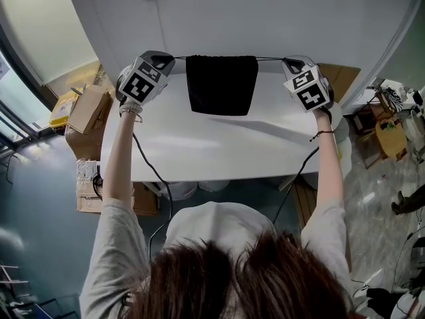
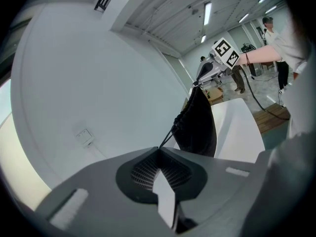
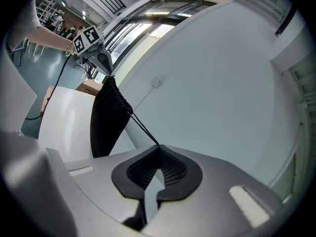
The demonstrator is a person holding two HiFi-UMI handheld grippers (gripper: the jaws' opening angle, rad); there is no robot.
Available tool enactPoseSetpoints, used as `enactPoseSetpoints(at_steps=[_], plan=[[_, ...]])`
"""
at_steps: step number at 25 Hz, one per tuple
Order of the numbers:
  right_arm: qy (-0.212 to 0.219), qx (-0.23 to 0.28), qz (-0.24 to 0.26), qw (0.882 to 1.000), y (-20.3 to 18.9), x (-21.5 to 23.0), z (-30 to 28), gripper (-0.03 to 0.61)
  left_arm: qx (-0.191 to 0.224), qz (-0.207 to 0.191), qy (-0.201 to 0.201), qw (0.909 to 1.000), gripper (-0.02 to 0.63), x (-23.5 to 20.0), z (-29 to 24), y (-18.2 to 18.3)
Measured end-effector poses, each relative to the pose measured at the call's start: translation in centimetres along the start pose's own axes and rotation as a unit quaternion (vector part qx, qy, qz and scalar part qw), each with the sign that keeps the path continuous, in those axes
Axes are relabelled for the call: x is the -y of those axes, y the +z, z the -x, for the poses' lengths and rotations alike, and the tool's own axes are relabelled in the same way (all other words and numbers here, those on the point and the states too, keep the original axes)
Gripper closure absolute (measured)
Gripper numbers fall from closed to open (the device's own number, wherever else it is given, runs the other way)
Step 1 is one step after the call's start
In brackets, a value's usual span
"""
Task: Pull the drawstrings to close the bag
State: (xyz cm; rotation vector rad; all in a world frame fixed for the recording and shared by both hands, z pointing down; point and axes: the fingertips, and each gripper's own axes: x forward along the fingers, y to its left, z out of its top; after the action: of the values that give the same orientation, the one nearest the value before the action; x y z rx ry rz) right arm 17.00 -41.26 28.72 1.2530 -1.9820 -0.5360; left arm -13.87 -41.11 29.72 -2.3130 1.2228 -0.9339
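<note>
A black drawstring bag point(image 1: 221, 85) hangs in the air above the far side of the white table point(image 1: 212, 145), with its mouth gathered along the top. A thin black drawstring point(image 1: 180, 58) runs taut from each top corner. My left gripper point(image 1: 170, 61) is shut on the left drawstring point(image 2: 168, 138), level with the bag's top. My right gripper point(image 1: 286, 63) is shut on the right drawstring point(image 3: 143, 130) at the same height. In the left gripper view the bag point(image 2: 197, 122) hangs just past the jaws, with the right gripper point(image 2: 206, 74) beyond it. The right gripper view mirrors this: bag point(image 3: 106, 122), left gripper point(image 3: 102, 59).
A white wall point(image 1: 265, 18) stands close behind the bag. Cardboard boxes point(image 1: 89, 108) and a yellow case point(image 1: 63, 108) sit on the floor left of the table, more cardboard point(image 1: 340, 78) and a wooden stool point(image 1: 392, 138) to the right. Cables point(image 1: 156, 178) trail from both grippers over the table's near edge.
</note>
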Motion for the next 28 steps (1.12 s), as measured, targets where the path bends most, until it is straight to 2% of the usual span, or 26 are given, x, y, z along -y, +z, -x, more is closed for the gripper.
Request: enactPoseSetpoints(at_steps=[12,28], plan=[[-0.017,-0.01,-0.009,1.0,-0.2,0.1,-0.2,0.568,0.006,0.038,0.0,0.9992,0.609,-0.4,0.4,-1.0],[-0.033,-0.017,-0.028,0.999,-0.9,0.5,-0.2,0.566,0.002,0.068,0.007,0.9977,0.609,-0.5,0.5,-1.9]])
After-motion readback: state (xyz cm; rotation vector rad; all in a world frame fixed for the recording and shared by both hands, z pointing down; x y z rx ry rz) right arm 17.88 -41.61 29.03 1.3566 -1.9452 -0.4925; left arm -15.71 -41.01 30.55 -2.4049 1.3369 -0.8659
